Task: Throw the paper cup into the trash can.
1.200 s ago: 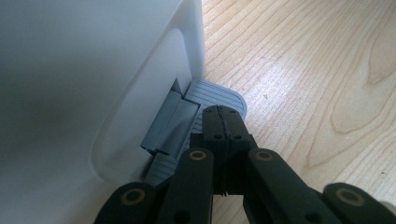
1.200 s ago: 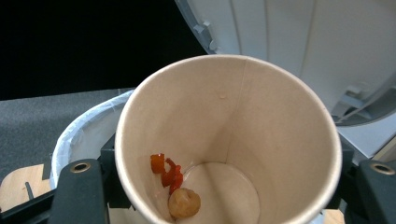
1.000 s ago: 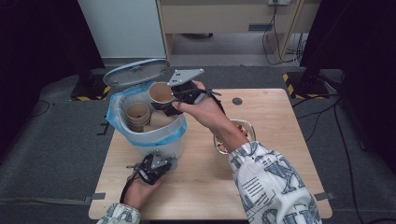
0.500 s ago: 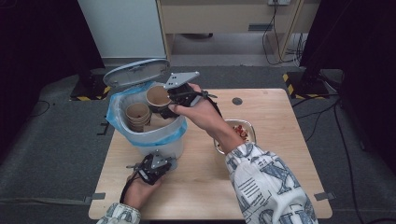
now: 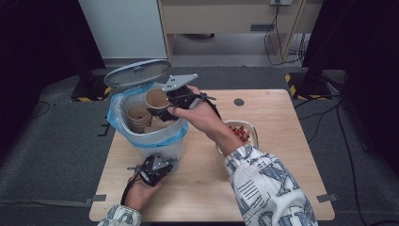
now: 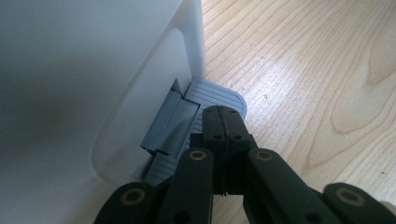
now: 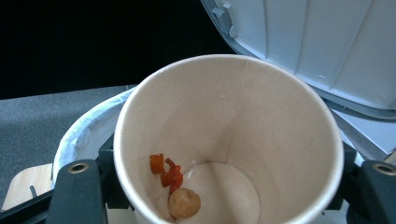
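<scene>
Left gripper (image 6: 223, 122), fingers closed empty, pressing pedal (image 6: 219, 95) to keep lid (image 5: 137, 73) up; right gripper (image 5: 162, 104) fingers clamped on paper cup (image 7: 229, 140) above bin (image 5: 155, 136) for dropping.

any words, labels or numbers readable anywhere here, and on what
None can be read.
Paper cup: plain inside, no print in sight.
White bin and its lid: no label visible.
Sleeve: dark print pattern, too blurred to read as letters.
Striped floor blocks: hazard stripes, no text.
</scene>
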Motion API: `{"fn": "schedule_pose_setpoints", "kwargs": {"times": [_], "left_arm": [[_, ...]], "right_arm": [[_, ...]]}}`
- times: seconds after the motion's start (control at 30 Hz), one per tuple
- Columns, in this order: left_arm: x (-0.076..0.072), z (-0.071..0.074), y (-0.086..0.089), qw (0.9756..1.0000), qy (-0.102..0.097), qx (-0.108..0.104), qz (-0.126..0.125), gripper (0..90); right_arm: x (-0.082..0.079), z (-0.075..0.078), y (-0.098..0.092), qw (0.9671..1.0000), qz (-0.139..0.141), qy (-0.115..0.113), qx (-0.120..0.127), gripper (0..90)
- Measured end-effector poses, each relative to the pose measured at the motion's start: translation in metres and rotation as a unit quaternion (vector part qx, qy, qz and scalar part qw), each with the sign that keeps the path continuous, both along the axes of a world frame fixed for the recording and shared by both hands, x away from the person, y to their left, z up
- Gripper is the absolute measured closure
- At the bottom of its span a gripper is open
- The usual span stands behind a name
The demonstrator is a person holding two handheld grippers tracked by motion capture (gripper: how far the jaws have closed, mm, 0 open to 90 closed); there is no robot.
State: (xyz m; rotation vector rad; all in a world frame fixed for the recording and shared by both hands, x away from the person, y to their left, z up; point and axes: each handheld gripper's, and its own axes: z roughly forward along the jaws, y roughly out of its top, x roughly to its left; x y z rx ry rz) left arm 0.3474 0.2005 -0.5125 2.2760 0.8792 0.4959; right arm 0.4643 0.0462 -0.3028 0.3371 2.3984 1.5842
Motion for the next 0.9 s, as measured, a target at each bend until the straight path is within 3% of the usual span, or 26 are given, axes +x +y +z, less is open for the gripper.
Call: {"fn": "schedule_pose_setpoints", "kwargs": {"times": [0.4, 0.53, 0.57, 0.9], "left_arm": [[0.0000, 0.0000, 0.0000, 1.0000, 0.000, 0.000, 0.000, 89.6], [0.0000, 0.0000, 0.0000, 1.0000, 0.000, 0.000, 0.000, 89.6], [0.0000, 0.0000, 0.0000, 1.0000, 0.000, 0.000, 0.000, 89.5], [0.0000, 0.0000, -0.0001, 1.0000, -0.001, 0.000, 0.000, 89.5]], "right_arm": [[0.0015, -0.0045, 0.0056, 0.9998, -0.013, 0.007, -0.013, 25.4], [0.0032, -0.0047, 0.0070, 0.9983, -0.025, 0.052, 0.006, 15.9], [0.0033, -0.0045, 0.0071, 0.9981, -0.026, 0.055, 0.007, 15.6], [0.0029, -0.0030, 0.0036, 0.9980, -0.032, 0.054, 0.008, 12.5]]}}
